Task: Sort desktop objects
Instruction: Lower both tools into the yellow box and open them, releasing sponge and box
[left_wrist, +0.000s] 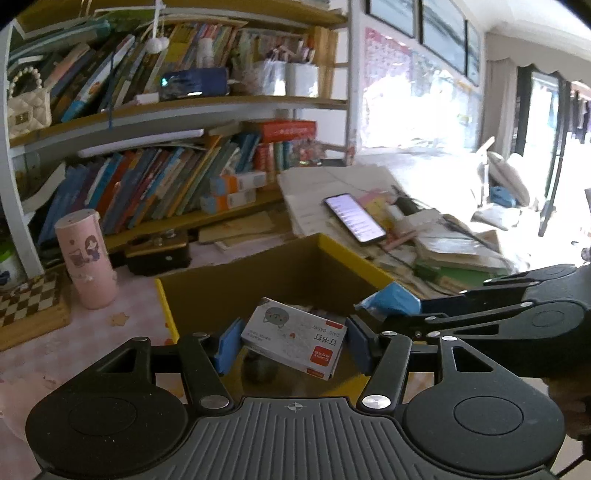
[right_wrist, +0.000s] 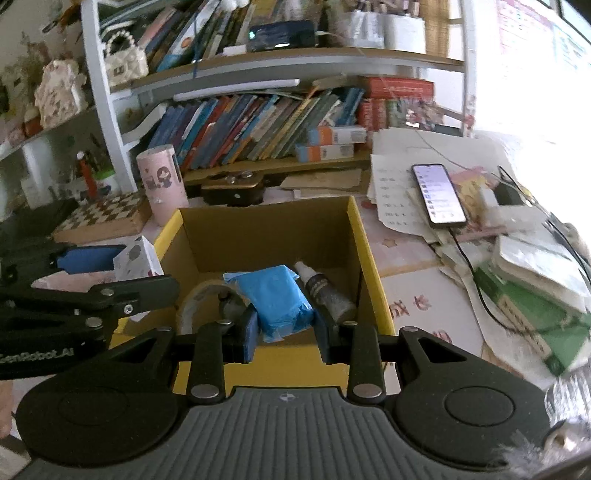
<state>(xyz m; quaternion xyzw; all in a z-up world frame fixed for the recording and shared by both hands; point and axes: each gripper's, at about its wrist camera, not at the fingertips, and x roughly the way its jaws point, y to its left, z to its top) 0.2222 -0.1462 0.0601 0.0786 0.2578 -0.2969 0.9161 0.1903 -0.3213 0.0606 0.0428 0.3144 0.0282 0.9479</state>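
I have a small white box of staples (left_wrist: 294, 336) pinched between the blue pads of my left gripper (left_wrist: 291, 341), held tilted above the near edge of the yellow-rimmed cardboard box (right_wrist: 364, 236). My right gripper (right_wrist: 286, 328) is clamped on a blue packet (right_wrist: 275, 295), over the same box's near part. Inside lie a tape roll (right_wrist: 199, 299) and a small spray bottle (right_wrist: 325, 291). A lit phone (right_wrist: 437, 194) rests on papers to the right.

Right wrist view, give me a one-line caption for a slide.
Right gripper carries a blue packet over the yellow cardboard box, where a small spray bottle lies.
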